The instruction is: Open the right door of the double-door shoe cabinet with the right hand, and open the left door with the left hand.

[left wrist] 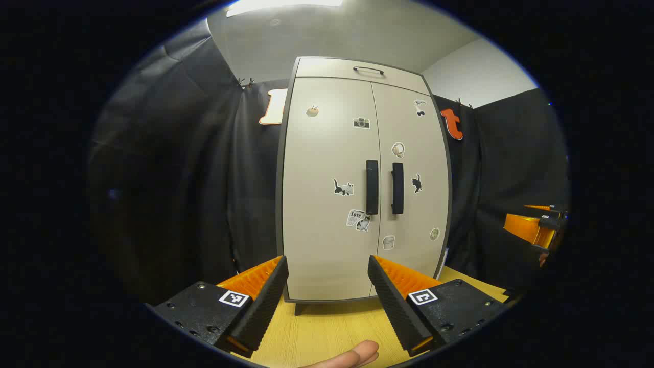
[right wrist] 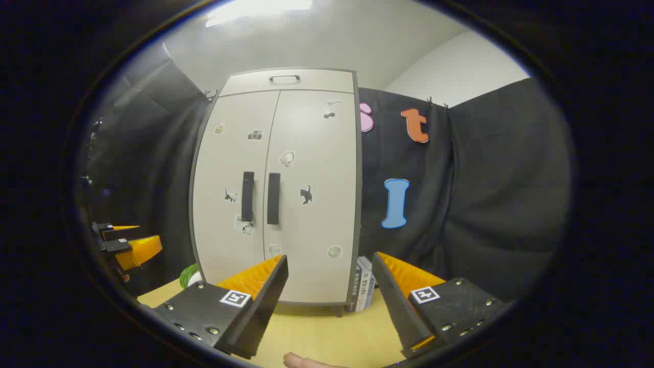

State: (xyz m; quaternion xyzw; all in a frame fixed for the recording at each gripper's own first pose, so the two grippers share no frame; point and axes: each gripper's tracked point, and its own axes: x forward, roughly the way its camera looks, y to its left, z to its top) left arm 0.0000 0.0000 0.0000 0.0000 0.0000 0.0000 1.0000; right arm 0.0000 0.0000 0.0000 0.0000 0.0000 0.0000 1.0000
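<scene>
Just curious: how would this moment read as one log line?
stage: approach | cabinet doors: both closed | left gripper: open | right gripper: open | handles: untouched

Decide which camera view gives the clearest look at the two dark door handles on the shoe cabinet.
The left gripper view: the two dark handles sit near the centre of the picture, larger, with both closed doors facing the camera. The right gripper view shows the same handles smaller and off to the left, the cabinet seen at an angle.

The shoe cabinet [left wrist: 327, 204] is off-white with a dark grey frame, black handles [left wrist: 372, 187] and little cat and camera stickers [left wrist: 344, 187]. It sits on a light wood-grain table [left wrist: 327, 327].
</scene>
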